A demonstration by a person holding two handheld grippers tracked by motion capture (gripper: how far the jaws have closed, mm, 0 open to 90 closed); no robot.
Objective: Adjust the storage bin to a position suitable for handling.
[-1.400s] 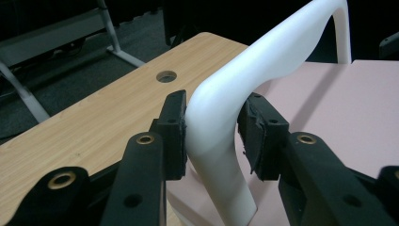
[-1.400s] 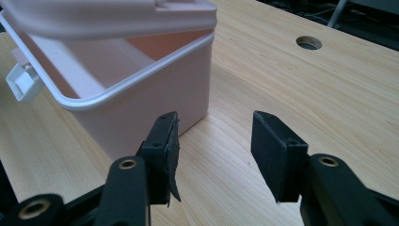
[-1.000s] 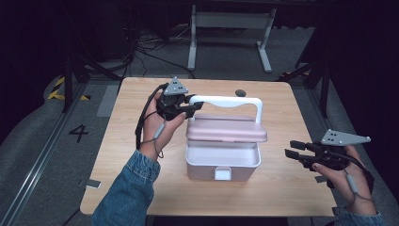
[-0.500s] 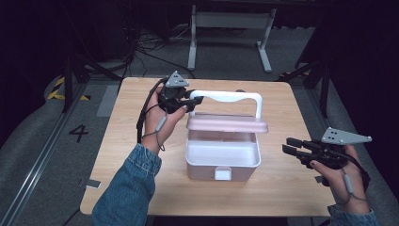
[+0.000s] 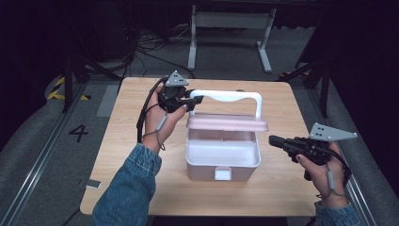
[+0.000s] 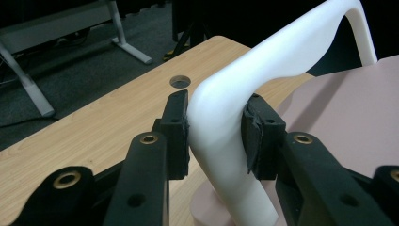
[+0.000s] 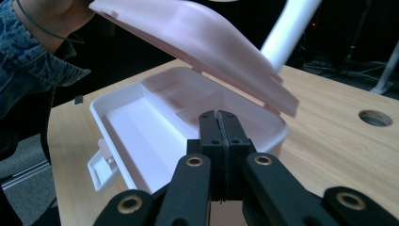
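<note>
A pale pink plastic storage box [image 5: 221, 157] sits near the middle of a light wooden table [image 5: 282, 188], its hinged pink lid [image 5: 227, 123] raised partway and tilted above the open base. A white arched plastic handle [image 5: 230, 97] rises from the lid.

The left gripper [image 5: 190, 100], held in the person's left hand [image 5: 162, 117], is clamped on the near corner of that handle; in the left gripper view both black pads [image 6: 176, 136] press against the white curve [image 6: 221, 122], one on each side.

The right gripper [image 5: 277, 141] is held in the right hand [image 5: 320, 165] just off the box's right side, apart from it and above the table. In the right gripper view its jaws meet flat against each other with nothing between them [image 7: 219, 141].

The box interior [image 7: 155, 127] shows a large white compartment and, behind a low divider, smaller compartments; the parts in view hold nothing, and the lid hides the rear. A small white latch [image 5: 222, 173] projects from the front wall. A round hole [image 7: 375, 117] pierces the tabletop beyond the box. A blue denim sleeve [image 5: 127, 188] covers the left forearm.
</note>
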